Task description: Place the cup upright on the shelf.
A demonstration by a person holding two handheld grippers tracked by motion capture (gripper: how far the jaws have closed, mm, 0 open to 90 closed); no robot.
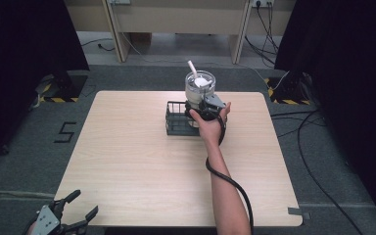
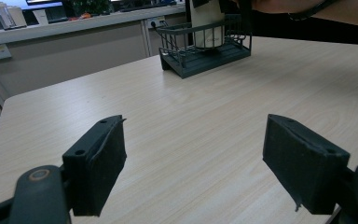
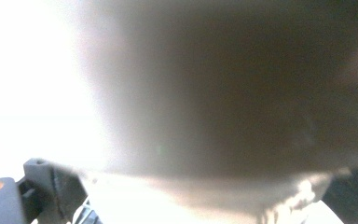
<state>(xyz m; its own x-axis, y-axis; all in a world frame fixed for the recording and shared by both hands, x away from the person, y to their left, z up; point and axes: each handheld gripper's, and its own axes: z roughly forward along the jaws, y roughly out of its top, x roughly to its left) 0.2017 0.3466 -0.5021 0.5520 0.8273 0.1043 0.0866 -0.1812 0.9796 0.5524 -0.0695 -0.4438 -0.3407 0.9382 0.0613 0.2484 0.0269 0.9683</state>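
We are working at a pale wooden table [image 1: 142, 166] standing on grey carpet, with black curtains hanging at both sides. On the carpet to the left of the table, a black mark shaped like the figure 5 [image 1: 65, 132] is showing; that is the only writing we can read. A pale patch on the cup's side in the left gripper view may be a label, but it is too small to make out.

Toward the far middle of the table, a dark wire basket [image 1: 177, 119] is sitting, with a low railing around a flat tray [image 2: 200, 55]. A tall whitish cup [image 1: 199, 88] with a clear lid and a white straw [image 1: 192, 66] is standing upright in the right end of this basket [image 2: 208, 23].

We are reaching forward with our right arm, and the right gripper [image 1: 203, 107] is pressing against the near side of the cup, just above the basket rail. In the right gripper view, the cup's wall is so close that it is blurring into a brown and white haze, and the jaws are sitting at its two sides. They are looking closed on the cup.

Our left gripper [image 1: 76, 209] is hanging off the near left corner of the table, well apart from the basket. Its jaws are standing wide apart, holding nothing, with the bare tabletop lying between them [image 2: 193, 158].
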